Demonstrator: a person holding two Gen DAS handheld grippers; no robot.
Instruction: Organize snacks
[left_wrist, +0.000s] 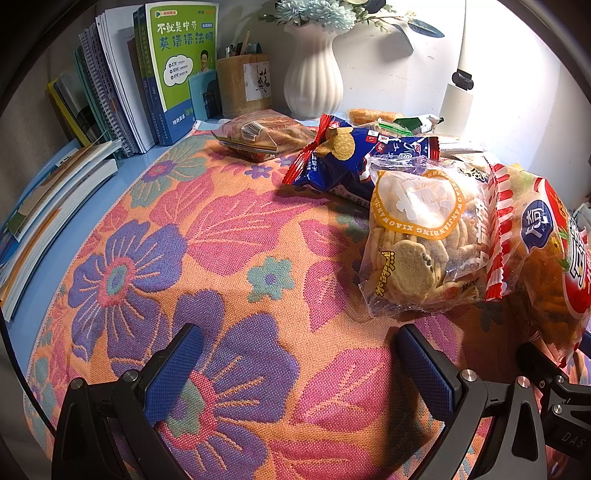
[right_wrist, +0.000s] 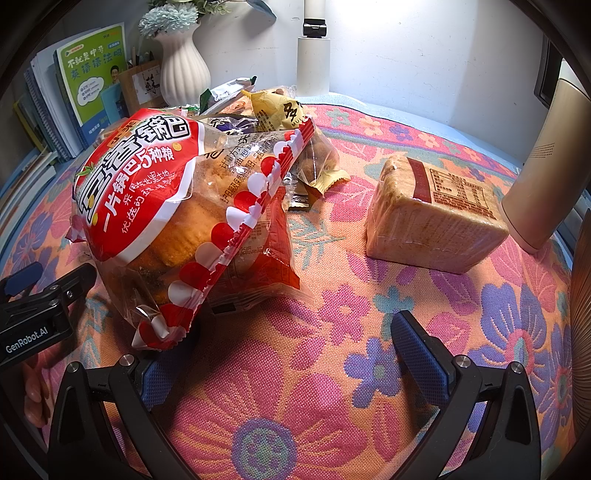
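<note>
1. Left gripper (left_wrist: 291, 365): jaws spread, empty, over bare floral cloth (left_wrist: 229, 236).
2. Right gripper (right_wrist: 295, 354): jaws spread; red snack bag (right_wrist: 159, 206) overlaps left finger, grip unclear.
3. Wrapped block (right_wrist: 432, 218) far right, apart.

Left gripper (left_wrist: 295, 354) spread wide, empty, low over floral cloth (left_wrist: 236, 236); right gripper (right_wrist: 291, 343) likewise, close alongside.
</note>
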